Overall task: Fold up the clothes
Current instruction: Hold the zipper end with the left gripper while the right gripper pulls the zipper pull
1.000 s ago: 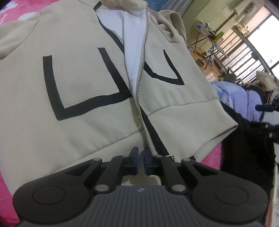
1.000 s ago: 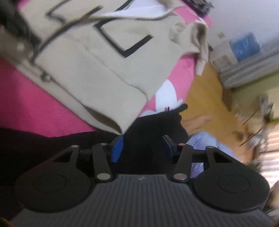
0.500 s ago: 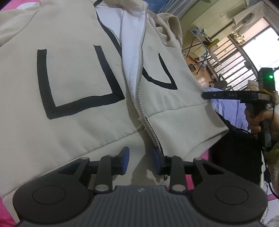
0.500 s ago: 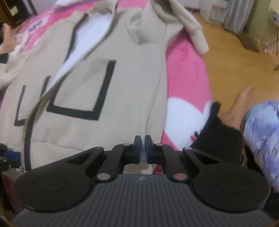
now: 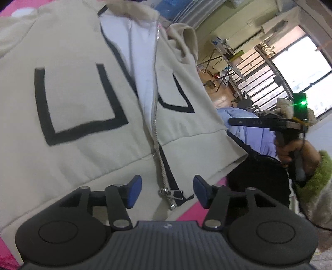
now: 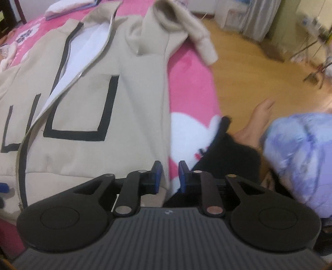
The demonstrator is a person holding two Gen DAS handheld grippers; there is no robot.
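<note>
On the bed: a beige zip-up hooded jacket (image 5: 78,87) lies flat, front side up, over a pink bedspread (image 6: 193,87) with white patches.
Long axis: runs from the hem, nearest both cameras, away to the hood (image 6: 166,12) at the far end; the zipper (image 5: 156,116) follows that line down the middle.
Front: zipped only near the hem, spread apart higher up so the white lining (image 5: 132,52) shows; a black angular outline sits on each front panel.
Sleeve: one beige sleeve (image 6: 201,39) trails off the bed edge toward the wooden floor (image 6: 259,79).
Left gripper (image 5: 167,192): jaws opening, blue pads either side of the zipper pull (image 5: 166,192) at the hem, not pressing on it.
Right gripper (image 6: 168,176): jaws opening a little, the jacket's side edge at the hem between the pads; contact unclear.
Writing: small pale characters on the right gripper's black finger in the left wrist view, too blurred to read.
Beside the bed: a lilac quilted garment (image 6: 300,153).
</note>
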